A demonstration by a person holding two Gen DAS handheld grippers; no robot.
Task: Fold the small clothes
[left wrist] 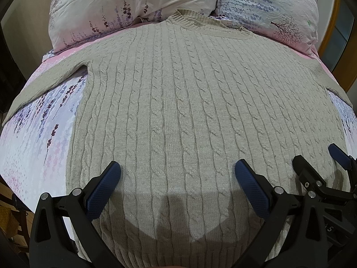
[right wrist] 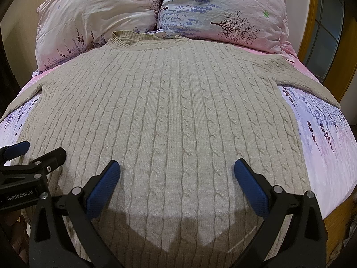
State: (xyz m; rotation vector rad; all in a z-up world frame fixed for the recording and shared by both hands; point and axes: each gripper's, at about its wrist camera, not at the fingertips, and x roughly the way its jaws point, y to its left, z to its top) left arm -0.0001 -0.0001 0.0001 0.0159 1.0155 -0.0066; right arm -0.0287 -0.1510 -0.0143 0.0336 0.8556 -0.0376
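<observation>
Presently, the cable-knit sweater (left wrist: 178, 102) lies flat on the bed (left wrist: 33, 134), collar far. Left gripper (left wrist: 178, 172) and right gripper (right wrist: 177, 170) hover apart, empty. Judged soft, thick, limp; grasp at hem corners or sleeves.

Bed (right wrist: 330, 147) under a pink-and-lilac floral sheet; two matching pillows, left pillow (right wrist: 96, 20) and right pillow (right wrist: 223, 11), touching at its head. Glazed door with yellow wooden frame (right wrist: 312, 33) at right. Overhead light casts shadows forward.
</observation>
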